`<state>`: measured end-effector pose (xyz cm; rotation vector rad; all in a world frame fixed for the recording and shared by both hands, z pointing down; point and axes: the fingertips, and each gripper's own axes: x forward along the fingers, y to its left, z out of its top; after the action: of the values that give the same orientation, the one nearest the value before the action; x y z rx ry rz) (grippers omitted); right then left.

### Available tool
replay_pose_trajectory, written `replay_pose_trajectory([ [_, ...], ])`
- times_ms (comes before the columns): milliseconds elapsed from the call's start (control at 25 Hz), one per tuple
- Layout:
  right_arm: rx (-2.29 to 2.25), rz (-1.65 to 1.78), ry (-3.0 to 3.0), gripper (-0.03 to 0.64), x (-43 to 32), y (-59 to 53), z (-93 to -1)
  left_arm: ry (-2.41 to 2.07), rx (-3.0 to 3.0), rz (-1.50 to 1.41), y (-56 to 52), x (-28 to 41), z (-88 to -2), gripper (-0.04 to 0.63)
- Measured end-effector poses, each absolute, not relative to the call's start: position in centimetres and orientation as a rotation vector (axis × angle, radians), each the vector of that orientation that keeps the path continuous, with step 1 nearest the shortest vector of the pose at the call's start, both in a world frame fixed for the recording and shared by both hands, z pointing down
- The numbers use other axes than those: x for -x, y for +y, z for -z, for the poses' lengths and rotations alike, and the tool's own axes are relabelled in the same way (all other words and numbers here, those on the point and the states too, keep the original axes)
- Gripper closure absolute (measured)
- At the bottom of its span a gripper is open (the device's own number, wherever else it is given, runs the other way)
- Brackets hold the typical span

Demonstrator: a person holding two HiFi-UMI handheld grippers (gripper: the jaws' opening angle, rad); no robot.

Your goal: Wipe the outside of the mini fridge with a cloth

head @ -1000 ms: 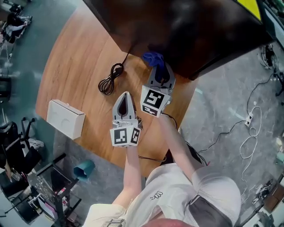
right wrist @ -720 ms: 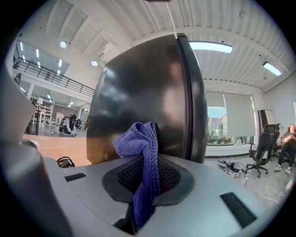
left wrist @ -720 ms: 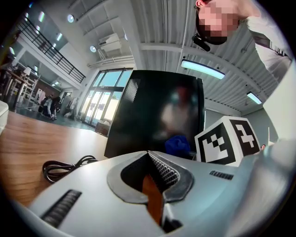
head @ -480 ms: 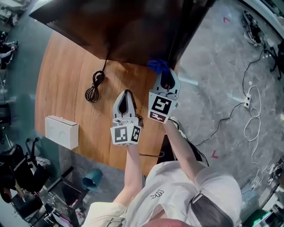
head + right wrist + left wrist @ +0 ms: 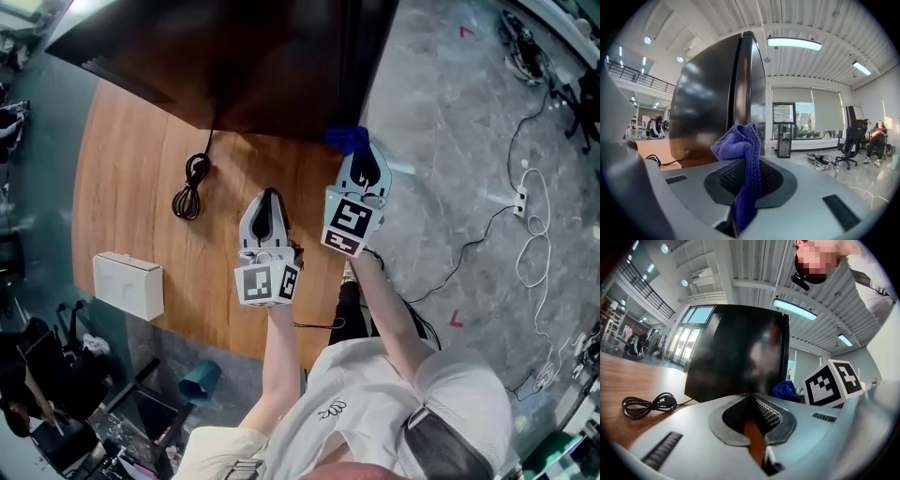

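My right gripper (image 5: 360, 171) has its jaws clenched on the blue cloth (image 5: 345, 141), which bunches up above the jaw pads. The cloth sits at the near corner of the mini fridge (image 5: 262, 66), where the dark front meets the side that faces the open floor. From the right gripper view, the wad looks just short of the glossy panel, though the wide lens makes that gap hard to judge.

My left gripper (image 5: 267, 214) hovers over the table (image 5: 131, 187) in front of the fridge, jaws together on nothing.

To wipe well, I would push the bunched part flat against the side panel before dragging. Then I would run long overlapping strokes from the top edge down, so the cloth touches the fridge and the jaw tips do not. The left gripper could steady the fridge's front if it starts to slide. The coiled cable (image 5: 190, 183) in front of the fridge is best left alone.

Compared with a second ago, the cloth has travelled along the fridge's front, from mid-face to this corner. The left gripper has kept much the same spot before the fridge.
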<state>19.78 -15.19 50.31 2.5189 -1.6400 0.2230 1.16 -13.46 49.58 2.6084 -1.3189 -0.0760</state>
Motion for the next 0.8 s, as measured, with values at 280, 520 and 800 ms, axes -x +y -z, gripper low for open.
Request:
replay_pose_trajectory([
  [280,-2.527,-0.213,-1.643,0.555,-20.2,-14.4,-49.8,-1.344,-2.579,0.091,-13.4,-0.2,-49.7,0.591],
  [520,-2.372,-0.253,-1.906,0.555,-12.2,-17.5,-50.1,-1.44,-2.533,0.081,-14.0,3.0,-50.5,0.591],
  [800,-2.121,-0.181,-2.223,0.555,1.7,-26.5,-50.3,-1.62,-2.398,0.061,-15.4,10.3,-52.2,0.591],
])
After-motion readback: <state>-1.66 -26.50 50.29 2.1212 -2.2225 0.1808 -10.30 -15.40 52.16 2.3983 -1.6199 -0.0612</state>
